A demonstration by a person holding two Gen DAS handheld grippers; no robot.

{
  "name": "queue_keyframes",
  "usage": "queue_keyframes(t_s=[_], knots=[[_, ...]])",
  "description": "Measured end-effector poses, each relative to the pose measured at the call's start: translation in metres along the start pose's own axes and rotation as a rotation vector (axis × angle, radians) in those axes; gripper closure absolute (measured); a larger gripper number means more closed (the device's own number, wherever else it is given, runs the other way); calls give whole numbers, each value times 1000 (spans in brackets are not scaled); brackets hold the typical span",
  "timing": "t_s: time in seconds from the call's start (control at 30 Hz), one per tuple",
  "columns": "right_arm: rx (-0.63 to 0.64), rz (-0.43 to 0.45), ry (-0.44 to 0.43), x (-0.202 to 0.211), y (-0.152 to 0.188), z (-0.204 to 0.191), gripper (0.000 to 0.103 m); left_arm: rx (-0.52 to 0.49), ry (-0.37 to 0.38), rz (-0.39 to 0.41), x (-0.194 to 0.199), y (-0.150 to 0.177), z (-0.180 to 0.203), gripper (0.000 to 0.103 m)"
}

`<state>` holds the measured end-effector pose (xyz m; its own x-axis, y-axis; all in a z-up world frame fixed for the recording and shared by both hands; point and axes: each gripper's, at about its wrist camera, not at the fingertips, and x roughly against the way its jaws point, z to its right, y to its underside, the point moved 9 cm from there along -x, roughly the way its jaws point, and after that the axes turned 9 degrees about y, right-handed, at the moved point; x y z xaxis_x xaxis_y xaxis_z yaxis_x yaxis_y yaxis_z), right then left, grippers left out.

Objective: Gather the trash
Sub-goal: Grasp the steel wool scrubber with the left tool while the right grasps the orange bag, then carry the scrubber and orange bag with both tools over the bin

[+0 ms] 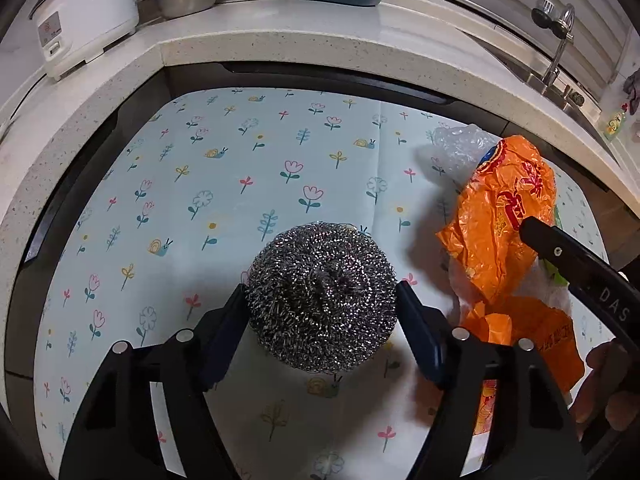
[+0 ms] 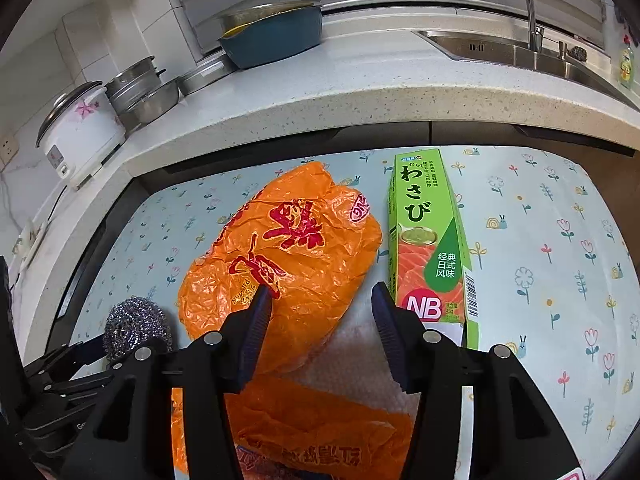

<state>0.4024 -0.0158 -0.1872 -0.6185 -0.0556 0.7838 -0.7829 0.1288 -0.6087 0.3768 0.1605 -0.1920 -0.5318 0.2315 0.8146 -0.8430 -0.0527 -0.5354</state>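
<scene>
A round steel wool scourer (image 1: 322, 296) rests on the floral mat (image 1: 192, 168), and my left gripper (image 1: 322, 296) has a pad against each of its sides. To its right lie a crumpled orange plastic bag (image 1: 500, 216) and clear plastic film (image 1: 460, 148). In the right wrist view my right gripper (image 2: 320, 294) stands open just over the near edge of the orange bag (image 2: 300, 248), with a white paper towel (image 2: 360, 360) and a second orange wrapper (image 2: 320, 432) beneath it. A green wasabi box (image 2: 428, 240) lies flat to the right. The scourer (image 2: 134, 320) shows at lower left.
A speckled counter (image 2: 360, 92) wraps around the back of the mat. On it stand a white rice cooker (image 2: 80, 132), steel pots (image 2: 140, 88) and a blue basin (image 2: 276, 36). A sink (image 2: 520, 52) with a faucet sits at far right.
</scene>
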Motion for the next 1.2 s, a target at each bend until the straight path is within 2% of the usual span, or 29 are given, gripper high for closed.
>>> queue_keyframes(t_s=[0.17,0.23,0.27,0.3,0.4,0.73,1.0,1.2], knots=[[-3,-13,-22,-11,-2,-5,53,-4,24,11,-1,-6,6,36],[5,-15,-28,-12,-1,-8,70,-10,23,13,-1,-6,8,36],[13,-14,-29,-12,0,-9,84,-12,21,15,0,-6,9,37],[19,-13,-32,-11,0,-11,91,-13,21,17,1,-7,10,37],[19,18,-39,0,-2,-11,96,-11,24,25,5,-8,15,37],[-12,131,-33,68,-17,15,98,-50,50,67,41,-10,57,37],[-64,200,9,129,-23,68,98,-117,95,101,74,-3,121,37],[-110,231,54,166,-12,120,98,-184,141,101,88,11,180,37]])
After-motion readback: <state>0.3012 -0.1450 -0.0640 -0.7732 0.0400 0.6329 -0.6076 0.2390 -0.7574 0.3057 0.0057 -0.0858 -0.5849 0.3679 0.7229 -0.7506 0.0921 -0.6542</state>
